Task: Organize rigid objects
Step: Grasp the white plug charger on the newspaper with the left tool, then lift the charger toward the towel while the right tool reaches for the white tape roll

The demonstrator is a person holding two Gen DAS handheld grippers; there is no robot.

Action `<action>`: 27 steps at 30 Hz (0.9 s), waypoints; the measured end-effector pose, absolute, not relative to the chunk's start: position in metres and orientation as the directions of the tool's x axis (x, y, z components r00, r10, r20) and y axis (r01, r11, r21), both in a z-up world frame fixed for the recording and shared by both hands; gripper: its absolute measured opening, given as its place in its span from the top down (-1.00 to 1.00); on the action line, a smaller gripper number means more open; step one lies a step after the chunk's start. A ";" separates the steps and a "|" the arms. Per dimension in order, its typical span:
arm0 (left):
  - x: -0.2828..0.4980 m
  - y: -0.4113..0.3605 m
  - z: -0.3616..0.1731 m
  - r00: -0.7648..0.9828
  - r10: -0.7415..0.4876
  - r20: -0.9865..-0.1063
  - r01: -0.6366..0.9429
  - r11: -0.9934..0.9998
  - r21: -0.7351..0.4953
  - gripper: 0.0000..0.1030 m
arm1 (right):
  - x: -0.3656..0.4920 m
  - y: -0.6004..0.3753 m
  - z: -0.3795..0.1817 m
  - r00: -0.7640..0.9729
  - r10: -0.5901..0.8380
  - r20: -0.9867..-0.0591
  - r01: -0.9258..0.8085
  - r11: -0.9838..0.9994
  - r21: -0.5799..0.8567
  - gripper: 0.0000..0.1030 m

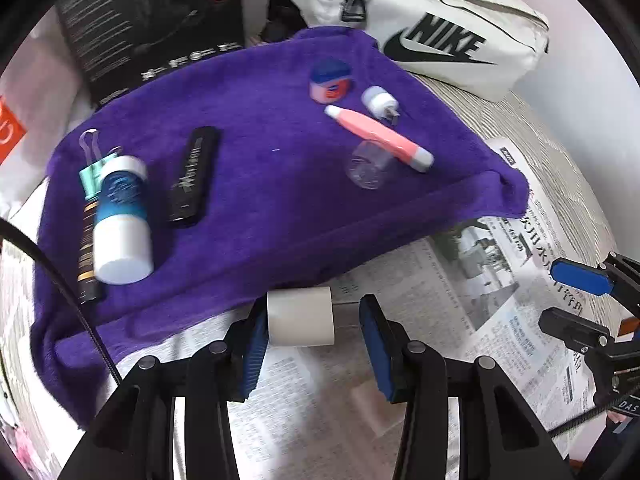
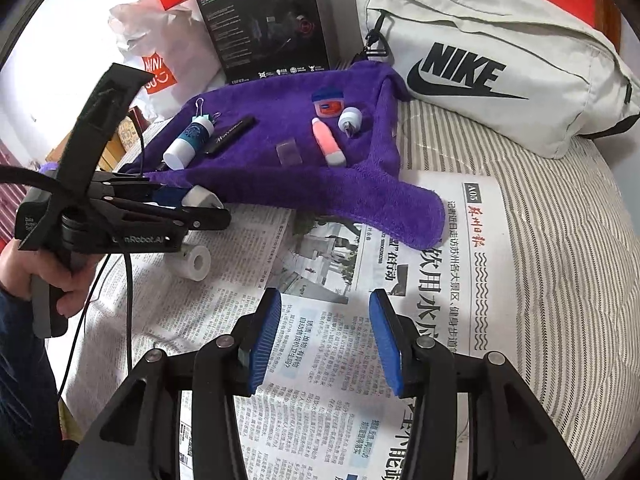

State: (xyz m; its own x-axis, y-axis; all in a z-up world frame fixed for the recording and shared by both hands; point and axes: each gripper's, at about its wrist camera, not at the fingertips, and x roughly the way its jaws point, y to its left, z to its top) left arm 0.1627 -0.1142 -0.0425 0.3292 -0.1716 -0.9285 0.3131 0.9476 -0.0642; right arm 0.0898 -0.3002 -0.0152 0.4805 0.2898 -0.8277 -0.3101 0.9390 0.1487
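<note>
White cylindrical plastic tube [image 1: 300,316] is seen touching the left gripper's [image 1: 312,344] left pad, gap on the other, axis crosswise; purple towel [image 1: 256,184] just ahead. Right gripper [image 2: 326,340] is held open, empty, farther off.

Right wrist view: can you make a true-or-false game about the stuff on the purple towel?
1. The Vaseline jar has a blue lid. True.
2. The right gripper is holding the pink tube. False: its jaws are open and empty over the newspaper, and the tube lies on the purple towel.
3. The white bag says Adidas. False: it says NIKE.
4. Part of the purple towel lies over the newspaper. True.
5. The white-and-blue bottle stands upright. False: it lies on its side on the towel.
</note>
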 end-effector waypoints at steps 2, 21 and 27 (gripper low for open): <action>0.161 -0.104 -0.042 0.334 -0.168 -0.927 0.295 0.953 -0.066 0.17 | 0.090 -0.298 -0.016 0.476 0.296 -0.828 -0.318 0.936 0.152 0.11; 0.116 -0.002 -0.047 0.383 -0.112 -0.917 0.121 0.990 -0.070 0.17 | 0.113 -0.208 -0.018 0.446 0.360 -0.819 -0.434 0.888 0.154 0.07; 0.109 0.012 -0.046 0.398 -0.136 -0.907 0.104 0.989 -0.103 0.17 | 0.138 -0.190 -0.025 0.438 0.332 -0.835 -0.388 0.908 0.157 0.07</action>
